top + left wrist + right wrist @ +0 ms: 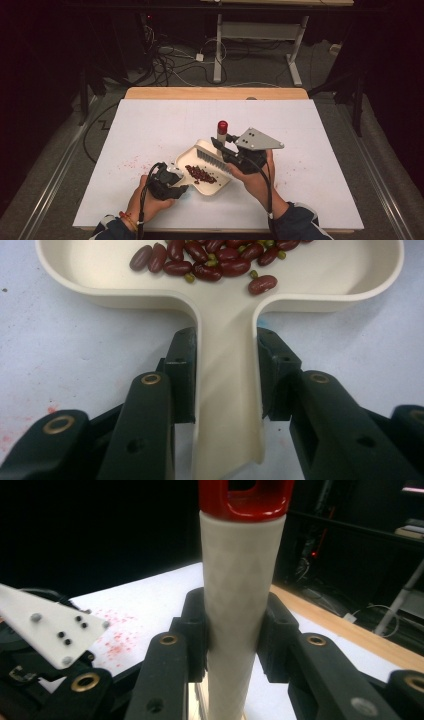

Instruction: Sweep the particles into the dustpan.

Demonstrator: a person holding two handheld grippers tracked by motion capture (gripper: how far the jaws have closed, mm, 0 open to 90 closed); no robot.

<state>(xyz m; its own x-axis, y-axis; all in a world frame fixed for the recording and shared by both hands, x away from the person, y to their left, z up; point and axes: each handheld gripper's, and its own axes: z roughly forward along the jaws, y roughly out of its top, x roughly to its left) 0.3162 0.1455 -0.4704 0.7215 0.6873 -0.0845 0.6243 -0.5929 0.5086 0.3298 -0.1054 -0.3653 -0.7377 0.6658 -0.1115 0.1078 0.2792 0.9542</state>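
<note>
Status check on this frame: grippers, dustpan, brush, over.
Left gripper shut on dustpan handle. Right gripper shut on brush handle. Beans in pan. Nothing in the way.

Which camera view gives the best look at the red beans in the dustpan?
The left gripper view: the red beans lie close and sharp, each distinct, in the dustpan. The high view shows them as a small dark-red heap. In the right gripper view I cannot make them out.

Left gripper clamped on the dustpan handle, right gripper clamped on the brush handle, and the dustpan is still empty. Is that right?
Not quite: the dustpan is not empty. The left gripper view shows red beans and a few small green ones lying in it. The rest holds: left gripper on its handle, right gripper on the brush handle.
</note>
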